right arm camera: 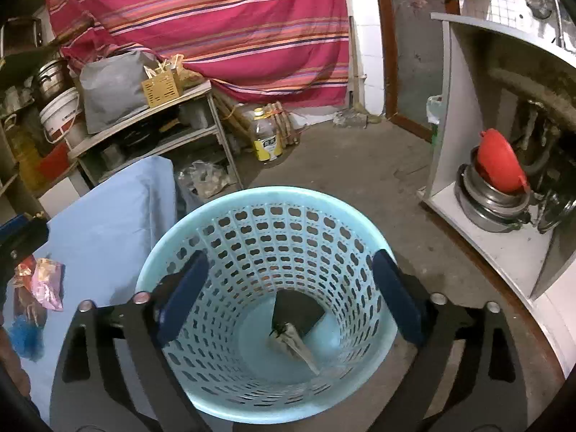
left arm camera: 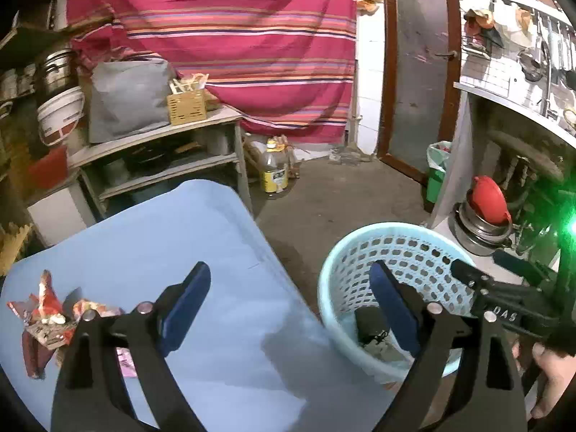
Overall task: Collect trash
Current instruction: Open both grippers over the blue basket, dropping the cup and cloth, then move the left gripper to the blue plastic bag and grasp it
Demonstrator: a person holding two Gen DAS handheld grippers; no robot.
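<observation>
left hand-held gripper: spread, empty | right hand-held gripper: spread, empty, above basket | wrappers: on blue tabletop, left of left hand-held gripper, the nearer one | basket holds one piece

Wrappers on the table, at its left end. Basket on the floor just right of the table, with a scrap inside. Shelf behind the table; bottle right of it.
</observation>
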